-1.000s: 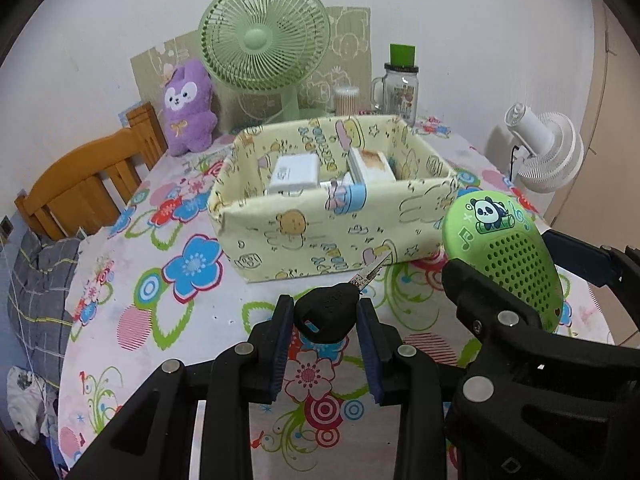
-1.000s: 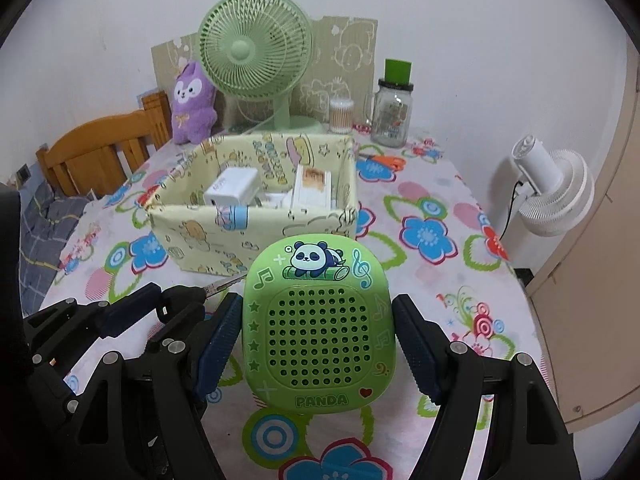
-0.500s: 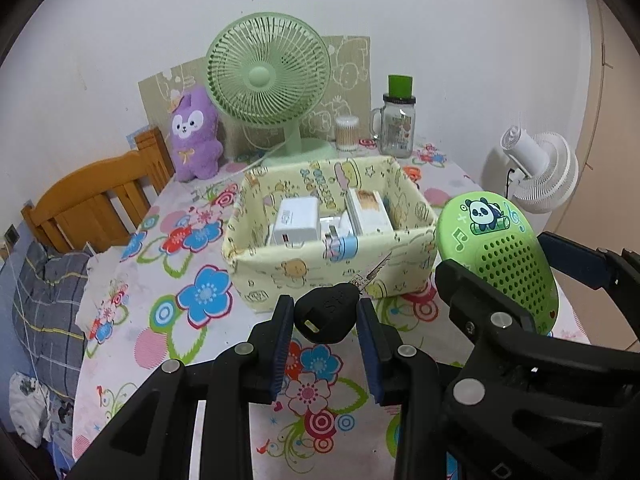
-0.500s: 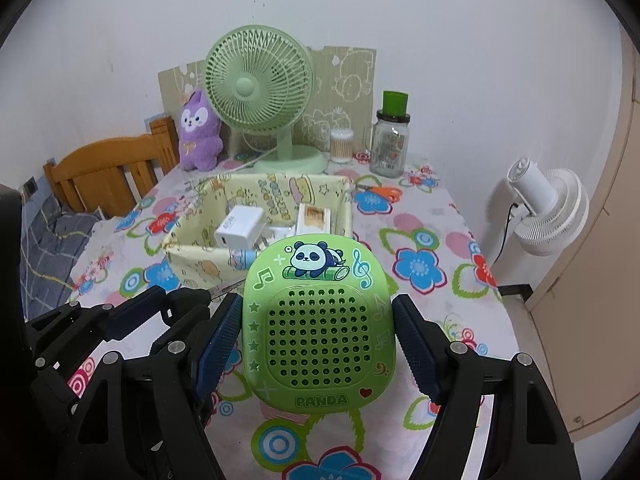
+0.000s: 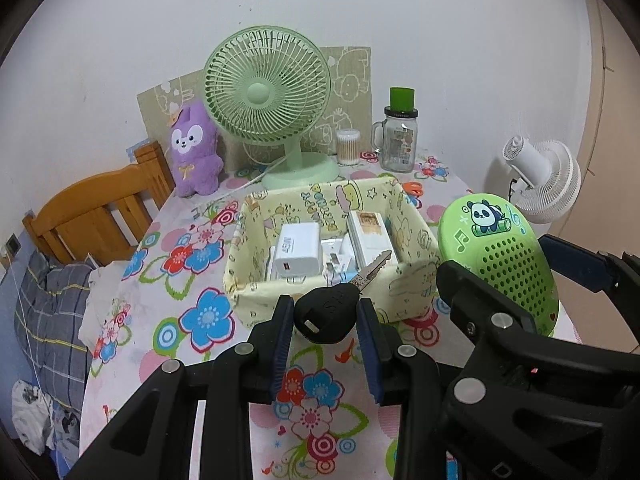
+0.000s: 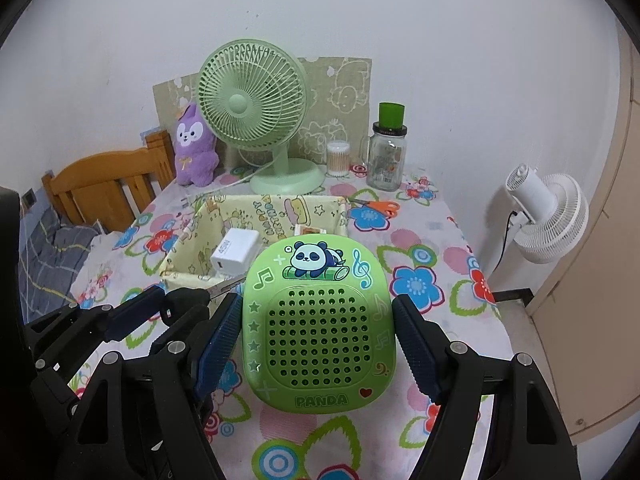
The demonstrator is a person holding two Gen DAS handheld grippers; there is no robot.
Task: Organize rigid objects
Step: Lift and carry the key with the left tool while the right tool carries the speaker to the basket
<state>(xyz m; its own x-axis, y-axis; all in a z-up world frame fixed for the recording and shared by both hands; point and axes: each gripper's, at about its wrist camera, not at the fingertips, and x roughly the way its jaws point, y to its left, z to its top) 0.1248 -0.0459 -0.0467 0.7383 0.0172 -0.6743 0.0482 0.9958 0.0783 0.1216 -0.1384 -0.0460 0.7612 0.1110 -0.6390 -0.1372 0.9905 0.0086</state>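
Observation:
My left gripper [image 5: 325, 320] is shut on a black-headed key [image 5: 326, 314], whose silver blade points toward the yellow fabric box [image 5: 256, 292] just ahead. In that box lie a white charger [image 5: 298, 251] and a white carton [image 5: 370, 236]. The right gripper [image 6: 318, 336] is shut on a green panda case [image 6: 320, 332] with a perforated face, held above the flowered tablecloth. The same green panda case [image 5: 504, 256] shows at the right of the left wrist view, beside the box. In the right wrist view the left gripper [image 6: 188, 304] sits at lower left with the key blade [image 6: 226, 286] poking out.
Along the wall stand a green desk fan [image 5: 268, 100], a purple plush [image 5: 196, 148], a cotton-swab pot [image 5: 348, 146] and a glass jar [image 5: 398, 140] with a green lid. Orange scissors [image 6: 378, 206] lie behind the box. A wooden chair [image 5: 96, 208] is left, a white fan [image 5: 544, 176] right.
Both grippers have risen with their loads, so the box and table look lower and farther. The key's head now sits above the box's near wall instead of in front of it.

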